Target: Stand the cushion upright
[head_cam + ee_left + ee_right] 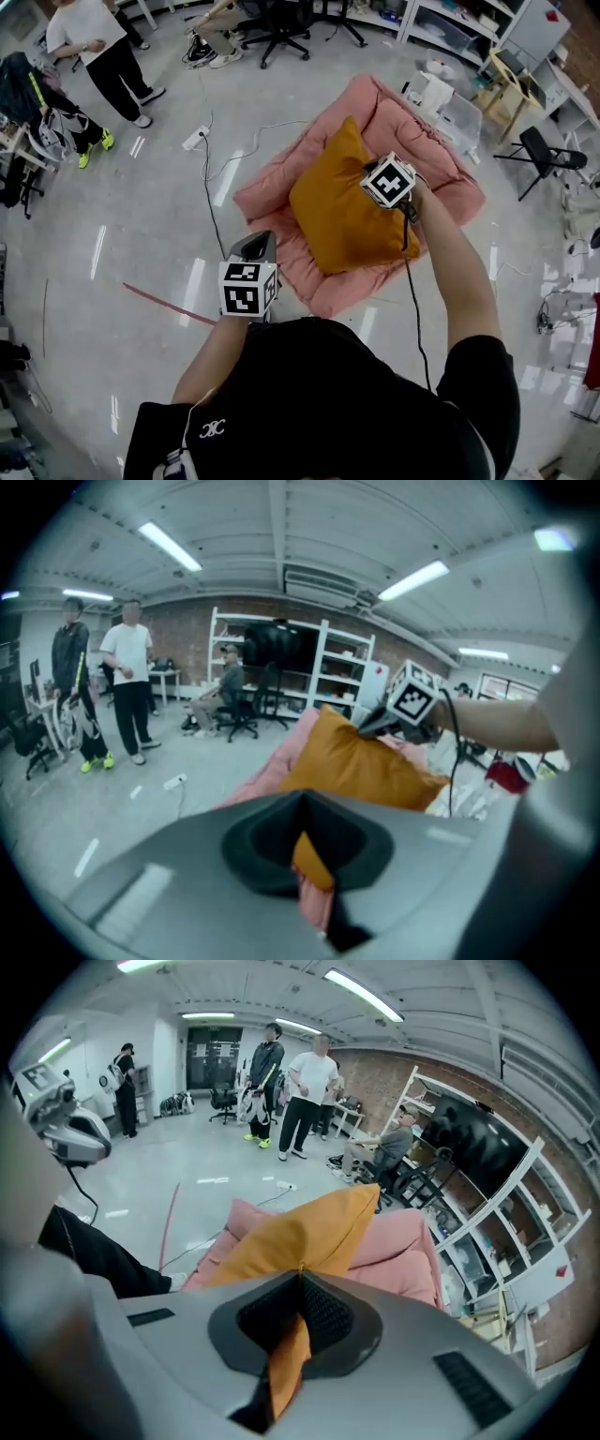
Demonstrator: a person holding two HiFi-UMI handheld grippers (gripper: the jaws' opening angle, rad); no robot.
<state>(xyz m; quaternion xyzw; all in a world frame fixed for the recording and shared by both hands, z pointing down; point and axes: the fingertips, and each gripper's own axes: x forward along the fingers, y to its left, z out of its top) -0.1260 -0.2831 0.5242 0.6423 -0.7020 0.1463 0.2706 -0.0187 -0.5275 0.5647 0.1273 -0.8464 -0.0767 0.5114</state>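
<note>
An orange cushion (337,220) leans tilted on a pink padded mat (412,127) on the floor. My right gripper (380,192) is at the cushion's right edge, under its marker cube. In the right gripper view this gripper (300,1283) is shut on the cushion (300,1232), and orange cloth hangs down between its jaws. My left gripper (255,242) hovers by the mat's near left edge, apart from the cushion. Its jaws (302,803) meet with nothing pinched. Orange cushion (361,761) and pink mat (272,771) show beyond them.
A power strip (195,139) and its cable lie on the floor left of the mat. A red line (169,305) crosses the floor near my left hand. White boxes (441,98) and a folding chair (544,155) stand to the right. A person (98,47) stands at far left.
</note>
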